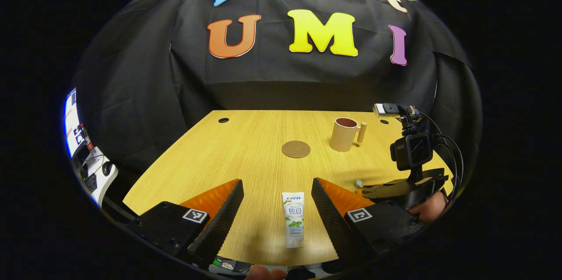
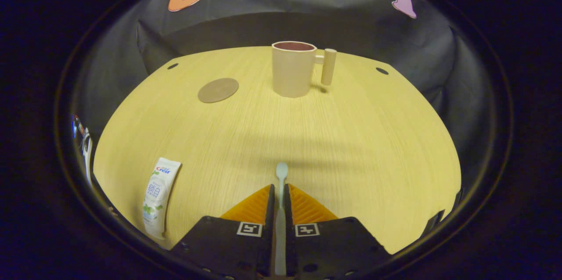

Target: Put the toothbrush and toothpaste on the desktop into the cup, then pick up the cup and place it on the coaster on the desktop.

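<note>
A white toothpaste tube (image 1: 293,219) lies flat near the table's front edge, between the wide-apart fingers of my open left gripper (image 1: 277,192), untouched; in the right gripper view the tube (image 2: 156,195) lies at the lower left. My right gripper (image 2: 279,191) is shut on a pale toothbrush (image 2: 280,177) whose head pokes out ahead of the fingertips, low over the table. In the left gripper view the right gripper (image 1: 395,188) sits at the right with a hand behind it. A beige cup (image 2: 293,69) with a peg handle stands upright at the far side. A round brown coaster (image 2: 218,90) lies left of it.
The wooden table (image 2: 351,139) has small cable holes near its far corners. In the left gripper view the cup (image 1: 345,134) and coaster (image 1: 296,148) sit mid-table, and a white desk with devices (image 1: 90,166) stands off the left edge.
</note>
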Action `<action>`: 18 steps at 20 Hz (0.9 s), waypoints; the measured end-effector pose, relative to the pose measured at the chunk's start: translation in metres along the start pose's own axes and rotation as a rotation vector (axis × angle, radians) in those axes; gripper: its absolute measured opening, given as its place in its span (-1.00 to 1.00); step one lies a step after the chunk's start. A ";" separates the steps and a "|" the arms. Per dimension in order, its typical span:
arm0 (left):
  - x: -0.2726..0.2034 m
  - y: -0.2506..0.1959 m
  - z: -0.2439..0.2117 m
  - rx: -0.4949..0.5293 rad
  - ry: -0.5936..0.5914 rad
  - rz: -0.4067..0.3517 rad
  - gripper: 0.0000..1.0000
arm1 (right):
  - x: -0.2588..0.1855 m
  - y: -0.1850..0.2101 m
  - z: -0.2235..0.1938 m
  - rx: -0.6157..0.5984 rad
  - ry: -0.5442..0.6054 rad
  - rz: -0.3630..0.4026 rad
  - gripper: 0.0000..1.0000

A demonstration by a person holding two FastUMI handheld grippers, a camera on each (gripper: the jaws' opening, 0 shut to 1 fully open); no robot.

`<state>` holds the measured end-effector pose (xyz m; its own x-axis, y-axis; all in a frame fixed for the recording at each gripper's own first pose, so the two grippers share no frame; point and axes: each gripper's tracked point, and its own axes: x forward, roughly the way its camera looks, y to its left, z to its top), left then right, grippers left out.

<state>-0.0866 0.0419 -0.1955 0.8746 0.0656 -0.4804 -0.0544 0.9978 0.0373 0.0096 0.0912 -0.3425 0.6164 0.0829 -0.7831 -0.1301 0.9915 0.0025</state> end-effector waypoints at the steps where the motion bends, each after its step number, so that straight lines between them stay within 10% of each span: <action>1: 0.001 0.000 0.000 -0.002 0.000 -0.001 0.98 | 0.001 -0.001 0.000 0.008 -0.005 -0.001 -0.77; 18: 0.042 -0.031 -0.090 0.001 0.156 -0.061 0.98 | -0.063 -0.017 0.046 0.023 -0.144 0.057 -1.00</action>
<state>-0.0920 0.0146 -0.2956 0.7909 0.0056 -0.6119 -0.0032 1.0000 0.0049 0.0090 0.0743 -0.2646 0.7138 0.1512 -0.6838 -0.1518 0.9866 0.0598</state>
